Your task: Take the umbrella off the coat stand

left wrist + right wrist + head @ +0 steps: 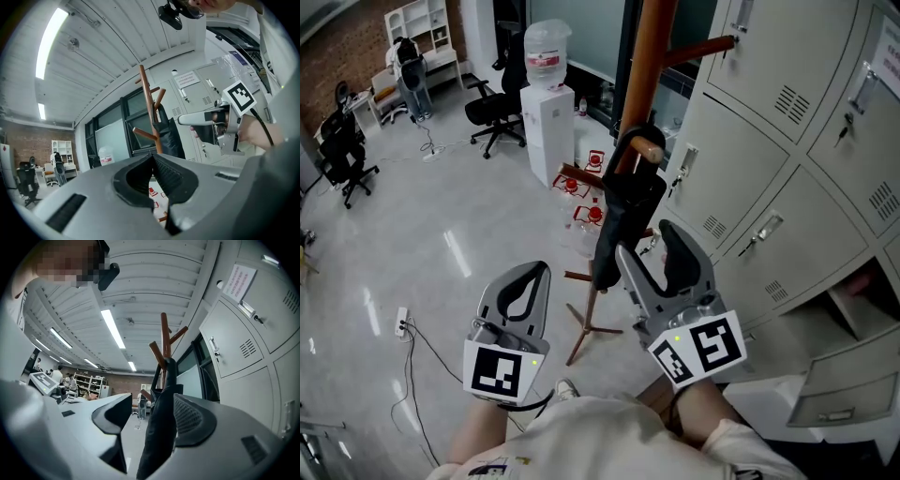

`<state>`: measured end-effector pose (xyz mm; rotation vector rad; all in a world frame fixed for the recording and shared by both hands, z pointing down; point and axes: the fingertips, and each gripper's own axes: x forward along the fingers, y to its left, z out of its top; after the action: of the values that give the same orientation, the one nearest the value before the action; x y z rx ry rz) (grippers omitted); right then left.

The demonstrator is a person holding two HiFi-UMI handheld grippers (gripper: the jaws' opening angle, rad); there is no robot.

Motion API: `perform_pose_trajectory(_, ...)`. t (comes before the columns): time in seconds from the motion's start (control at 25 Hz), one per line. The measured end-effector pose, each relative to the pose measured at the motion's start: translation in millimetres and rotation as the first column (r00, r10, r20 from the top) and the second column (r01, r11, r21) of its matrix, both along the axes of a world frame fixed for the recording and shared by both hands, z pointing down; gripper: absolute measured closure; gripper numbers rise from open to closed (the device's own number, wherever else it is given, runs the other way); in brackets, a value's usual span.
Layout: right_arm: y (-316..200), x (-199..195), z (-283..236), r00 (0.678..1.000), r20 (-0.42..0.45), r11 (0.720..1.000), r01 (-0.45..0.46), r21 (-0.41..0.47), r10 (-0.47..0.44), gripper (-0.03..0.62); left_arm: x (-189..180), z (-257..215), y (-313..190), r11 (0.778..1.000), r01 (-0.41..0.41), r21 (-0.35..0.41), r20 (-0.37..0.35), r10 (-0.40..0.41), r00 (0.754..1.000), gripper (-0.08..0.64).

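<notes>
A black folded umbrella [614, 220] hangs by its hooked handle [636, 150] on the brown wooden coat stand [649, 66]. My right gripper [643, 236] is open, and the umbrella's folded body runs between its jaws. In the right gripper view the umbrella [161, 437] lies against the right-hand pad [190, 420], with a gap to the other jaw, and the stand [165, 341] rises behind it. My left gripper [540, 270] is shut and empty, lower left of the stand. The left gripper view shows its jaws [152, 158] closed, with the stand [149, 108] and umbrella [169, 133] beyond.
Grey metal lockers [787, 141] stand close on the right, one low compartment [853, 375] open. A water dispenser [548, 112] and several water jugs with red caps [581, 187] are behind the stand's feet [591, 323]. Office chairs [492, 112] and a floor power strip [401, 323] are on the left.
</notes>
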<state>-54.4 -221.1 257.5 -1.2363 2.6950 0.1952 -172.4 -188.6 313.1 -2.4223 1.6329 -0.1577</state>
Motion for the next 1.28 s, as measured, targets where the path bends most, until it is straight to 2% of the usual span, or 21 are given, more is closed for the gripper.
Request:
perform_pose_trajectory(0.44, -46.3, -13.3, 8.2, 0.992, -0.014, 0.991, -0.127, -0.033, 0.126, 0.290, -2.8, 0.5, -36.1, 0.996, -0.089, 0.004, -0.004, 0.089, 0.996, 0.552)
perform_pose_trajectory(0.8, -66.9, -13.4, 26.2, 0.971, -0.054, 0.970, -0.237, -0.044, 0.235, 0.285, -9.9, 15.1, -47.7, 0.994, -0.110, -0.023, -0.011, 0.110, 0.994, 0.552)
perform_pose_trajectory(0.96, -72.5, -15.3, 33.5, 0.972, -0.045, 0.970, -0.232, -0.073, 0.229, 0.284, -8.8, 19.9, -51.3, 0.992, -0.120, -0.034, -0.007, 0.120, 0.993, 0.552)
perform_pose_trajectory(1.08, -73.8, -20.5, 40.2, 0.976, -0.081, 0.975, -0.210, -0.078, 0.204, 0.284, -6.8, 23.9, -52.5, 0.991, -0.126, -0.040, -0.008, 0.125, 0.992, 0.552)
perform_pose_trajectory(1.28, -74.5, -22.0, 41.0, 0.983, -0.085, 0.981, -0.172, -0.085, 0.165, 0.284, -7.2, 26.7, -53.5, 0.991, -0.124, -0.042, -0.016, 0.124, 0.992, 0.552)
